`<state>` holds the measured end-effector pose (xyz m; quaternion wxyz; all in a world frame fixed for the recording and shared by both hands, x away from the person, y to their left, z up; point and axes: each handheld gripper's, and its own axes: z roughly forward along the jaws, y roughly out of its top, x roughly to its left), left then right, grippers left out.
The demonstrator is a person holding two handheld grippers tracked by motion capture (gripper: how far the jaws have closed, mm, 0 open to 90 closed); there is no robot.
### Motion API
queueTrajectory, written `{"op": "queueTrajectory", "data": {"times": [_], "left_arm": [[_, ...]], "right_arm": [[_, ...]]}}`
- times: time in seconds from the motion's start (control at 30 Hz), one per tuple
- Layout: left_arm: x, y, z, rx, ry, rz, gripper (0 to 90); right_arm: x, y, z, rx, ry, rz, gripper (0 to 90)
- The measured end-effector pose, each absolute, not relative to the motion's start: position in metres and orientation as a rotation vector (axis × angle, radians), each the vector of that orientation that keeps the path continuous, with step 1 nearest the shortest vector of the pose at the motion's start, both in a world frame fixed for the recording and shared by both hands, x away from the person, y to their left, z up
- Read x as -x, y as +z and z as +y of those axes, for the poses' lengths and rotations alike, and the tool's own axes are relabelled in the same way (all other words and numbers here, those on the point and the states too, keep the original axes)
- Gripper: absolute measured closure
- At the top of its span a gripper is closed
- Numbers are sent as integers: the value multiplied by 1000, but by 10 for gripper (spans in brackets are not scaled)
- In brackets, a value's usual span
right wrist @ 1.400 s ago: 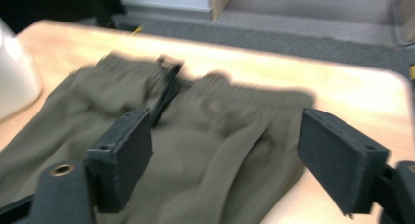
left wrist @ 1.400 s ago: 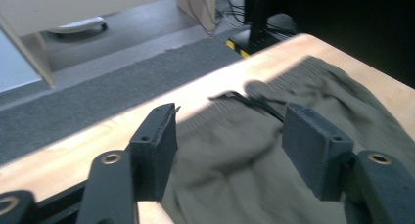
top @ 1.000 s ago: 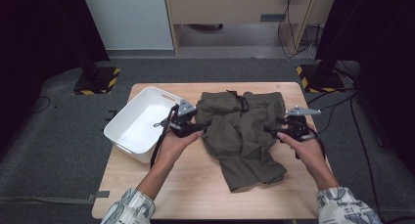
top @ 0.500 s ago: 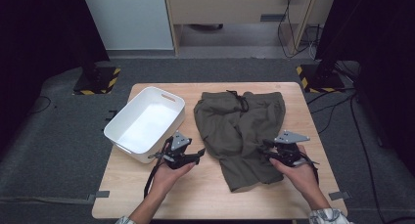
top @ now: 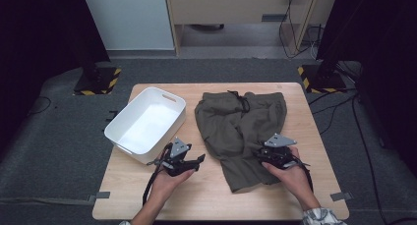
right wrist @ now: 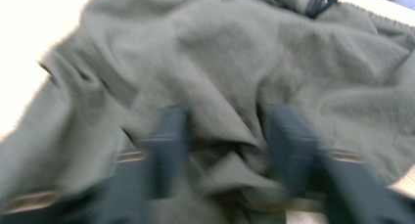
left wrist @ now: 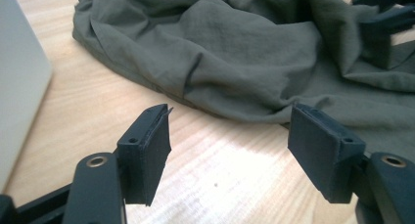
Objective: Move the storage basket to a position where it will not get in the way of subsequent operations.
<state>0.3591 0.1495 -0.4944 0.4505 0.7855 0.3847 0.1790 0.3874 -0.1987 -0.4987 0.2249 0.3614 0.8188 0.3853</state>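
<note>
You are at a light wooden counter (top: pixel 147 195) seen from above, a gripper in each hand. A pair of olive-green shorts (top: pixel 236 122) lies spread flat on the counter's right half, waistband and dark drawstring at the far edge, one leg reaching back toward you. A white plastic tub (top: pixel 129 142) sits just left of the shorts, apart from them.

Your left gripper (top: pixel 198 159) is low over bare wood between the tub's near corner and the left edge of the shorts. In the left gripper view its jaws stand well apart with only the wood grain between them; the crumpled hem of the shorts (left wrist: pixel 254 62) lies just beyond the tips, not touching them. The tub's pale wall (left wrist: pixel 19 87) fills the left edge of that view.

Your right gripper (top: pixel 259 154) is down on the near leg of the shorts, your hand (top: pixel 290 173) behind it at the cloth's right edge. Its jaws have just been closing. The right gripper view is blurred, but it shows a raised fold of the shorts (right wrist: pixel 222 136) between the two jaws. I cannot tell whether they already press on the cloth.
</note>
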Motion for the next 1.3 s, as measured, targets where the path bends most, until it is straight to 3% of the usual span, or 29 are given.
{"op": "queueTrajectory", "data": {"times": [0.07,0.13,0.47,0.57,0.7,0.87,0.93,1.1,1.3], "left_arm": [[-357,-496,150,-1952,440,951,317],[-356,-496,150,-1954,435,952,322],[-359,-499,154,-1959,434,981,331],[-359,-501,152,-1973,430,980,332],[-358,-502,148,-1987,424,966,333],[-356,-505,140,-2005,414,940,338],[-356,-506,136,-2011,411,932,338],[-354,-508,124,-2026,401,904,358],[-354,-513,105,-2043,377,860,418]], "right_arm": [[-388,-500,-200,-997,1051,2278,776],[-388,-498,-207,-1028,1042,2256,866],[-391,-482,-275,-1209,1057,2085,882],[-398,-495,-288,-1276,1028,2075,858],[-403,-511,-297,-1360,1064,2072,660],[-390,-485,-290,-1284,1200,1978,471],[-385,-476,-283,-1244,1241,1963,441],[-376,-467,-254,-1137,1308,2031,494],[-377,-479,-224,-1068,1266,2153,577]]}}
